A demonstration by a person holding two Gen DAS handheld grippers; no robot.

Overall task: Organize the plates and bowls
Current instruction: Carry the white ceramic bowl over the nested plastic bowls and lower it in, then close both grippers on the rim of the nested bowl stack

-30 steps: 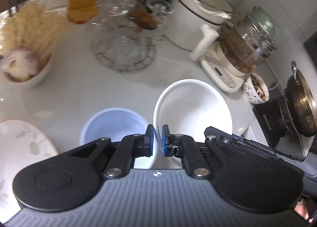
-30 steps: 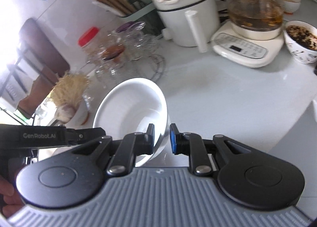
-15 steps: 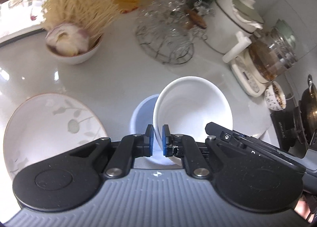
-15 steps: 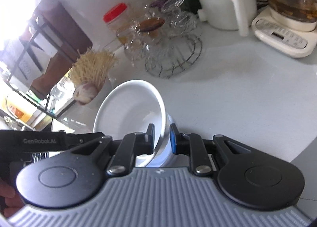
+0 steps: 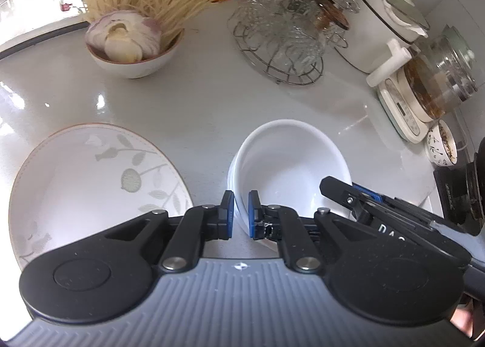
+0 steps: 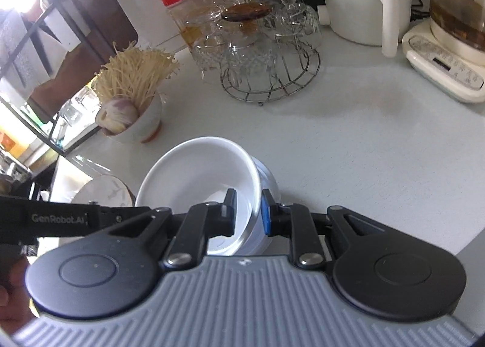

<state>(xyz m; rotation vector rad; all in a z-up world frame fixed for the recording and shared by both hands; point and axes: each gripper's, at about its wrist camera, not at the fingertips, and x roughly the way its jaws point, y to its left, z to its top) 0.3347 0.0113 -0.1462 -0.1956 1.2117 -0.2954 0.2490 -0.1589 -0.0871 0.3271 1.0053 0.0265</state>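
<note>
A white bowl is held by its rim from two sides. My left gripper is shut on its near left rim, and my right gripper is shut on the opposite rim. The white bowl sits tilted in a pale blue bowl, which shows only as a band under its right side in the right wrist view. A large white plate with a leaf pattern lies on the counter just left of the bowls.
Behind stand a bowl of garlic and noodles, a wire rack of glasses, a white cooker and a glass kettle. A small patterned bowl and a dark stove are at the right.
Both grippers carried the white bowl left and down over the pale blue bowl, which is now mostly hidden under it. The leaf plate and noodle bowl came into fuller view.
</note>
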